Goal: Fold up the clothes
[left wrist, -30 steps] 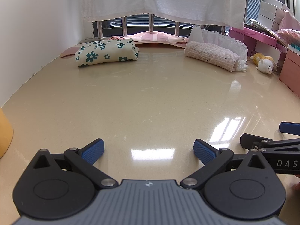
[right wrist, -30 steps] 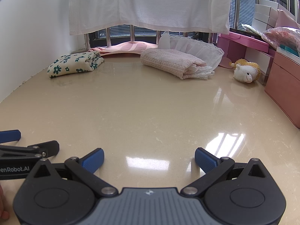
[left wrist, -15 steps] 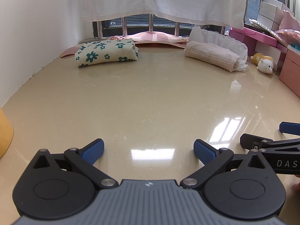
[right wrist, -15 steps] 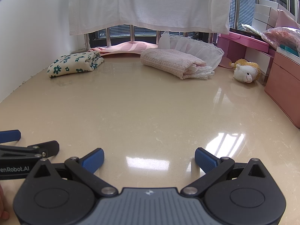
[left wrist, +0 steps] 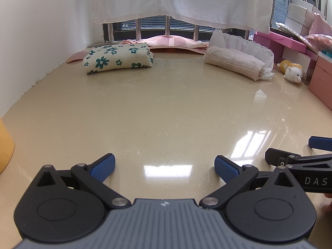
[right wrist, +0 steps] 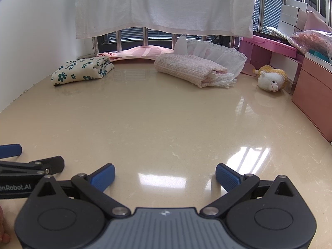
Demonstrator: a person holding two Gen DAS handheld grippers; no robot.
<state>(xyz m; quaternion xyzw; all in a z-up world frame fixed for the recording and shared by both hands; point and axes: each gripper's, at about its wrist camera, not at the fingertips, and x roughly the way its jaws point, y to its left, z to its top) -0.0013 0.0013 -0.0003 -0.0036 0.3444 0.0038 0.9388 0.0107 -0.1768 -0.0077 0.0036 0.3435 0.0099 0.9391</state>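
Note:
A folded cream cloth with teal flowers (left wrist: 118, 59) (right wrist: 82, 70) lies at the far left of the beige table (left wrist: 166, 108). A folded pale pink knit garment (left wrist: 234, 64) (right wrist: 186, 68) lies at the far right, with white lace (right wrist: 220, 51) behind it. A flat pink garment (left wrist: 174, 41) (right wrist: 143, 51) lies by the window. My left gripper (left wrist: 165, 165) and right gripper (right wrist: 165, 175) rest low near the front edge, side by side, both open with nothing between their blue pads. Each shows at the edge of the other's view.
A white towel (right wrist: 164, 6) hangs over the window bars. A plush lamb (right wrist: 271, 81) sits at the right by pink drawers (right wrist: 313, 91) and a pink shelf (right wrist: 269, 45). A white wall (left wrist: 41, 31) runs along the left. An orange object (left wrist: 5, 143) stands at the left edge.

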